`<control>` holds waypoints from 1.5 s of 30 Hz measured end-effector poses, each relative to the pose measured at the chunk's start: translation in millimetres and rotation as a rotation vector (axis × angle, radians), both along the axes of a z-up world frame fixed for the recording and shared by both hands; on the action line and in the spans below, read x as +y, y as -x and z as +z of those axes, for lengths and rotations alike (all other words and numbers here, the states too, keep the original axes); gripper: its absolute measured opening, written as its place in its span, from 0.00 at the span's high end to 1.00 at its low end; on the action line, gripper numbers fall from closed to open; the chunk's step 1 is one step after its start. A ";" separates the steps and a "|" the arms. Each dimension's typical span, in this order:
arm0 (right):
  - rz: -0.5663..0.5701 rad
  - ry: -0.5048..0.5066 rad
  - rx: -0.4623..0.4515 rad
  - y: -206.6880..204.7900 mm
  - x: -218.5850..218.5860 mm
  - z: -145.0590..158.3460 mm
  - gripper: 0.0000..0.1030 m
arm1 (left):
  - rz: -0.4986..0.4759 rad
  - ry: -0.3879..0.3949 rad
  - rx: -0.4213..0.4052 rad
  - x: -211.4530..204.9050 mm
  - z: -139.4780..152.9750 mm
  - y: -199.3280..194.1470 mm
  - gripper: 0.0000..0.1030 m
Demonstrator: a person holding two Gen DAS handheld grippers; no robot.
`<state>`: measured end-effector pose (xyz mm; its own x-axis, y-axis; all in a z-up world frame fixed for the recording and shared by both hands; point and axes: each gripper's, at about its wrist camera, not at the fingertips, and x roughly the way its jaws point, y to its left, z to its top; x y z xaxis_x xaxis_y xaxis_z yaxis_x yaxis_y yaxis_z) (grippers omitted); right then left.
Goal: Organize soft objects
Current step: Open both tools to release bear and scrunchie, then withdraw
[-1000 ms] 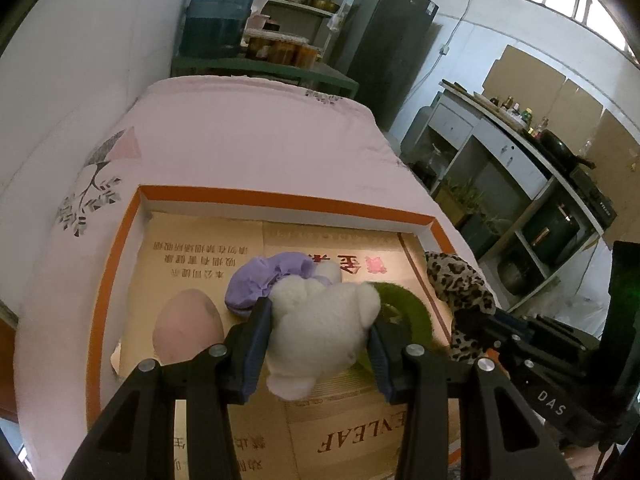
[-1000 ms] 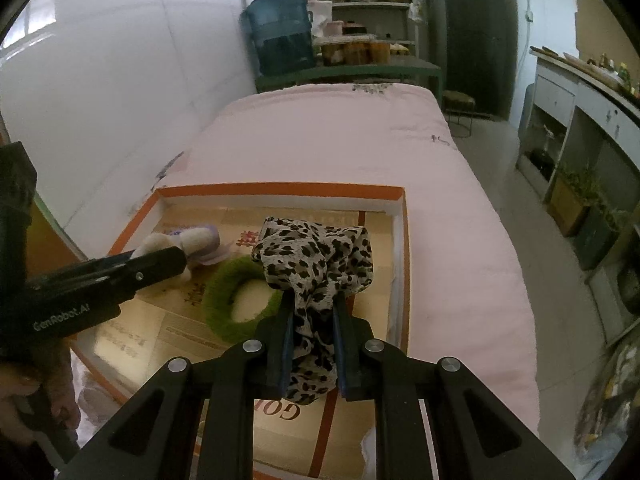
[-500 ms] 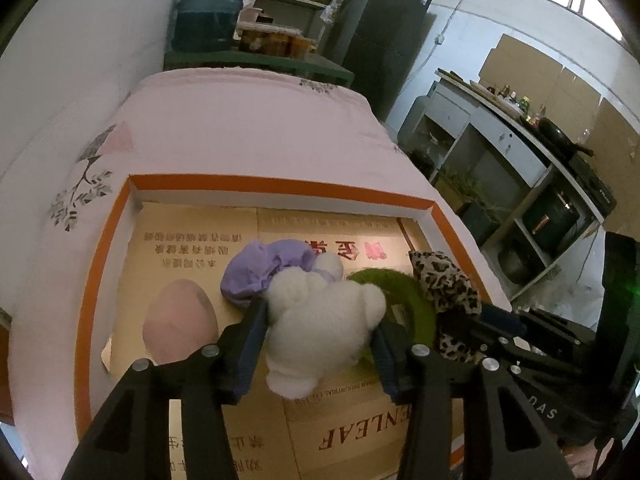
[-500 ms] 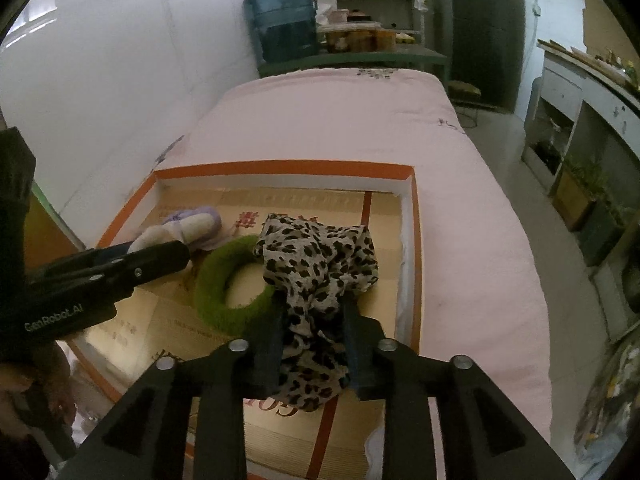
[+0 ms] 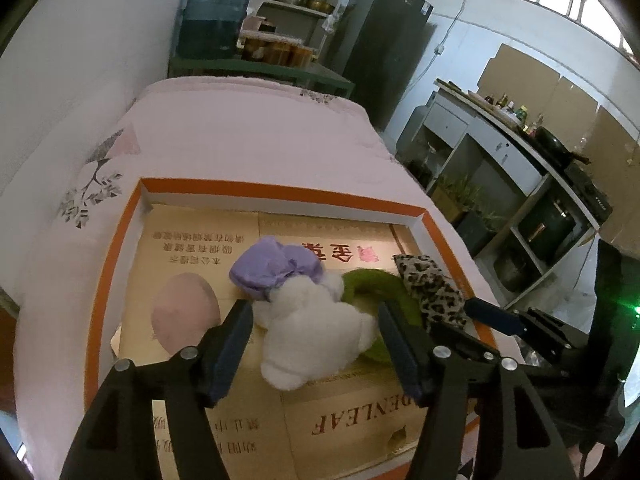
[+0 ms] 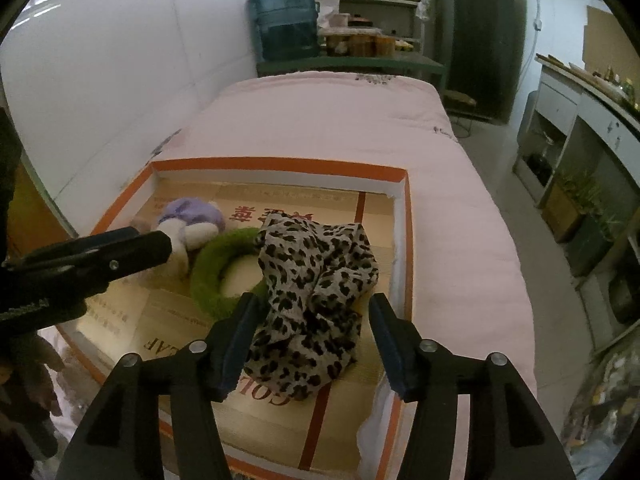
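A shallow orange-rimmed cardboard tray (image 5: 280, 194) (image 6: 280, 164) lies on a pink bed. In it lie a white plush toy (image 5: 316, 332) with a purple cloth (image 5: 272, 266), a green fuzzy ring (image 5: 376, 284) (image 6: 216, 276), a pink egg-shaped pad (image 5: 186, 318) and a leopard-print cloth (image 6: 316, 292) (image 5: 432, 292). My left gripper (image 5: 316, 344) is open, its jaws apart on either side of the white plush. My right gripper (image 6: 310, 340) is open around the leopard cloth, which rests on the tray floor.
The pink bed (image 5: 248, 128) runs away from me, a white wall on its left. A blue water jug (image 5: 216, 20) and shelves stand at its far end. A dark fridge (image 5: 380, 40) and kitchen counters (image 5: 520, 152) are on the right.
Both grippers have opened. The white plush and the leopard cloth have dropped from the jaws onto the tray floor, and both grippers have drawn back a little.
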<state>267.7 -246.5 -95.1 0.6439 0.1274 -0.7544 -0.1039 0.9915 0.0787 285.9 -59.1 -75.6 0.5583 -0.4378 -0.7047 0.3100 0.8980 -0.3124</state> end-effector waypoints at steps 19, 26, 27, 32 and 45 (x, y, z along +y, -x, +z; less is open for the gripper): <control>0.004 -0.013 -0.039 33.4 2.2 26.0 0.43 | 0.007 0.027 -0.079 8.9 36.8 39.3 0.37; 0.008 -0.015 -0.057 50.5 6.2 37.0 0.43 | 0.018 0.049 -0.106 15.4 52.2 61.2 0.37; 0.008 -0.016 -0.059 53.2 6.4 38.5 0.43 | 0.020 0.052 -0.109 15.5 54.1 63.9 0.37; 0.008 -0.019 -0.070 67.4 7.3 46.1 0.43 | 0.025 0.065 -0.127 19.2 63.1 76.4 0.37; 0.011 -0.022 -0.111 109.1 13.8 69.9 0.43 | 0.042 0.053 -0.213 28.5 88.5 121.5 0.37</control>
